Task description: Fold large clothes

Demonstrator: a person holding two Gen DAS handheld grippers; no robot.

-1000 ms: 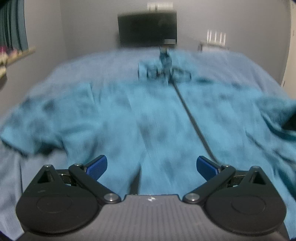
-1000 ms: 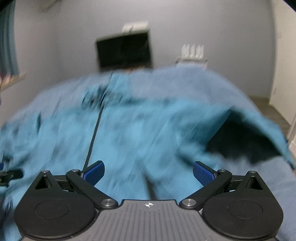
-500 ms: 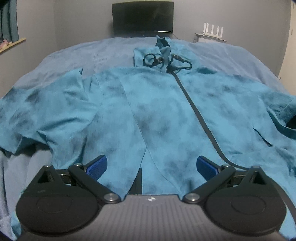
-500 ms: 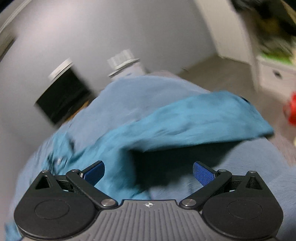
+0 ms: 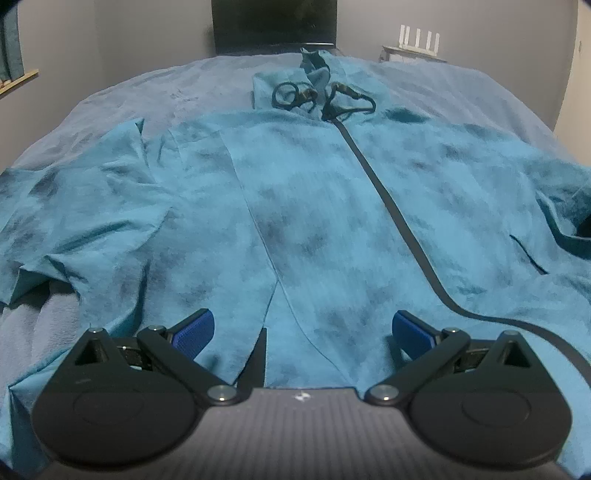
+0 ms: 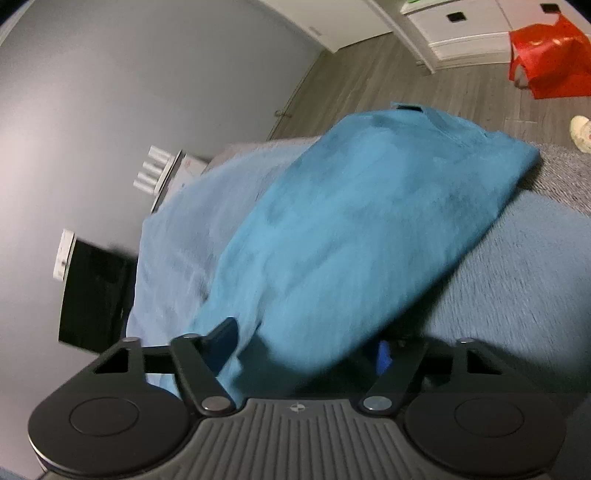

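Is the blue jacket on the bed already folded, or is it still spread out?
Spread out. The jacket lies flat on the bed, zipper up, one sleeve out sideways; no fold shows.

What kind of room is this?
Probably a bedroom: a teal jacket is spread on a bed with a blue blanket, a dark screen stands by the wall, and white drawers stand nearby.

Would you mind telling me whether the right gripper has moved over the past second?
Yes. The right gripper has rolled and swung rightward: the dark screen, once upright at top centre, now lies tilted at the left edge, and the jacket sleeve fills the view.
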